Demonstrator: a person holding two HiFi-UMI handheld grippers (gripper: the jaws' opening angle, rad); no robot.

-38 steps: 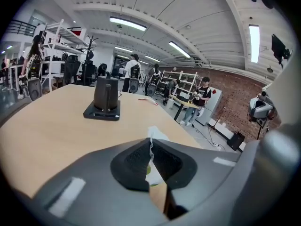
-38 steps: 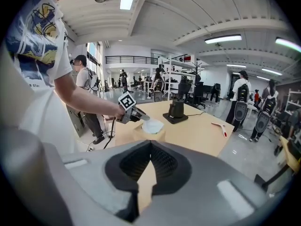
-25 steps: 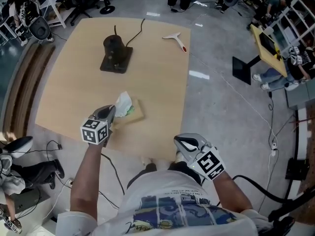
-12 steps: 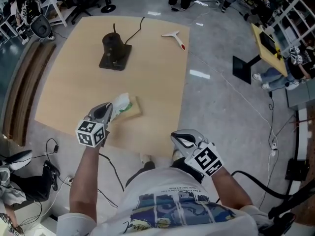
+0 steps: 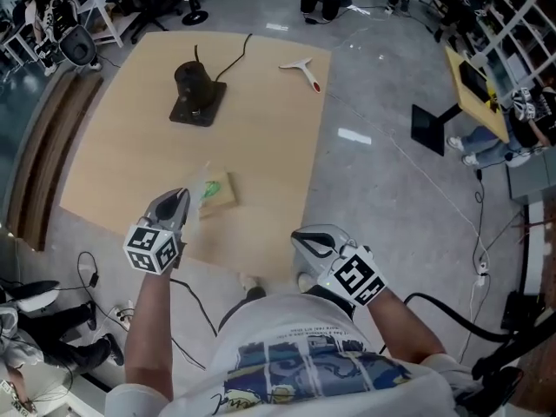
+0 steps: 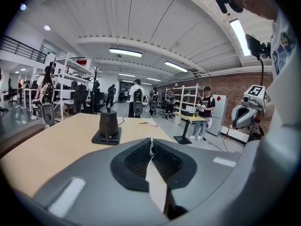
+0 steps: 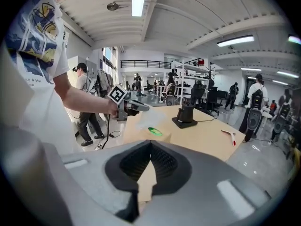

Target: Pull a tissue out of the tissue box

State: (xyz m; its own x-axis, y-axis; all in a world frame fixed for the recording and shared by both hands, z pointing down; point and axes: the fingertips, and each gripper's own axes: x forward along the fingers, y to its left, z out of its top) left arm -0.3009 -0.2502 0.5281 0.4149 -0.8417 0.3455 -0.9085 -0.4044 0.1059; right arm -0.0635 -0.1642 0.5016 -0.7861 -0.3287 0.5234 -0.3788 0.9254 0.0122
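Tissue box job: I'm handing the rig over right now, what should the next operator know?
Left gripper: fingers shut on the tissue, raised beside the tissue box.
Right gripper: shut, empty, held past the table's near edge.
Tissue box: on the table, near that edge.
Done: tissue gripped and partly drawn out.
To do: blur hides whether it has cleared the box; likely keep lifting until free.

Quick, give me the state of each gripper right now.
Left gripper: closed, pinching the tissue.
Right gripper: closed, nothing between its jaws.
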